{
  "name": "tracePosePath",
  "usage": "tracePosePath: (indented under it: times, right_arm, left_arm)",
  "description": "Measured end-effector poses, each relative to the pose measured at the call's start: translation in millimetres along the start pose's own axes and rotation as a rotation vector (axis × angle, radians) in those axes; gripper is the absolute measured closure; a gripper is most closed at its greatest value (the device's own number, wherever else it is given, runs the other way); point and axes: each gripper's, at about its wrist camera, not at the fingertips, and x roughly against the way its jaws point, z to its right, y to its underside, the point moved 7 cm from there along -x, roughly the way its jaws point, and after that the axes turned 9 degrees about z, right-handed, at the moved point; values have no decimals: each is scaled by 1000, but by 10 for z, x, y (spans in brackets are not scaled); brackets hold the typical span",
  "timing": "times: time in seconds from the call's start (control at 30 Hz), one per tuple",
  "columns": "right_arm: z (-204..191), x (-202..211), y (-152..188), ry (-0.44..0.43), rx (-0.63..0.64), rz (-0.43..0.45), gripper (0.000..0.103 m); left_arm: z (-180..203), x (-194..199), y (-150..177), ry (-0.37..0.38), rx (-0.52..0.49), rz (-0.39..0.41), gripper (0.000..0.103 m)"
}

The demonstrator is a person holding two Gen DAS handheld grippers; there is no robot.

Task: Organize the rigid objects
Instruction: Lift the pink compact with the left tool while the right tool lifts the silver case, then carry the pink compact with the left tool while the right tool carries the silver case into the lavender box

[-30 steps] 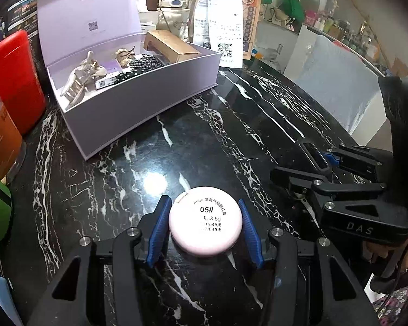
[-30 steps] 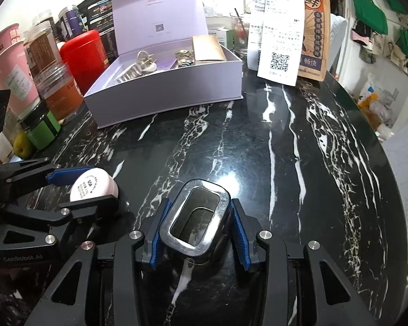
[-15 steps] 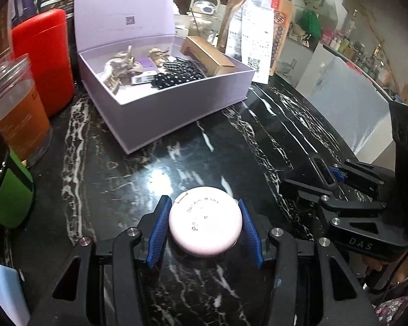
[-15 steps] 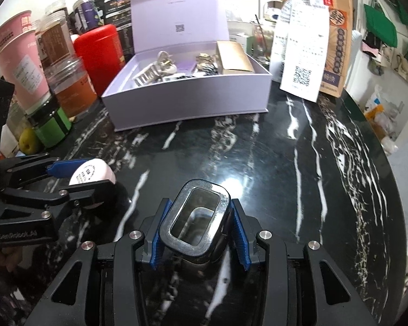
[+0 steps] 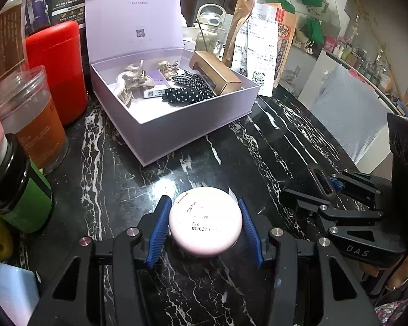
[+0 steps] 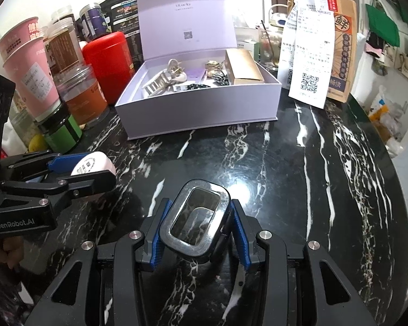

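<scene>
We've got both tongs loaded over the black marble desk (image 6: 326,163). The left tongs (image 5: 205,226) are part-closed, blue pads pressed on either side of a round pink compact (image 5: 205,221), label face up. The right tongs (image 6: 194,222) are likewise narrowed onto a dark rectangular case with a silver rim (image 6: 194,217), gripped across its short sides. Both items sit in the air near the desk's front edge, the open lilac box (image 6: 198,108) well ahead toward the back edge, its lid upright. Box already holds a claw clip (image 5: 130,81), polka-dot scrunchies (image 5: 187,91) and a gold carton (image 5: 217,73), so free floor is mostly front-left. We judge the step as carrying both to the box. Risks: the compact is round and smooth, held only at two points on its rim, so a tilt could let it roll out; the case looks glossy and could slide down between the pads. The two tongs are close side by side and could bump going into one box. The red tin (image 5: 57,68) and jars (image 5: 32,119) crowd the box's left side, so a wide swing could knock them.
</scene>
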Motion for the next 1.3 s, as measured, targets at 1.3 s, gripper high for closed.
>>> tracePosePath:
  times: [1.3]
  right_arm:
    - [42,348,-796,-41,90,101,61]
  left_arm:
    - [166,287,-832,-24,-24,128,53]
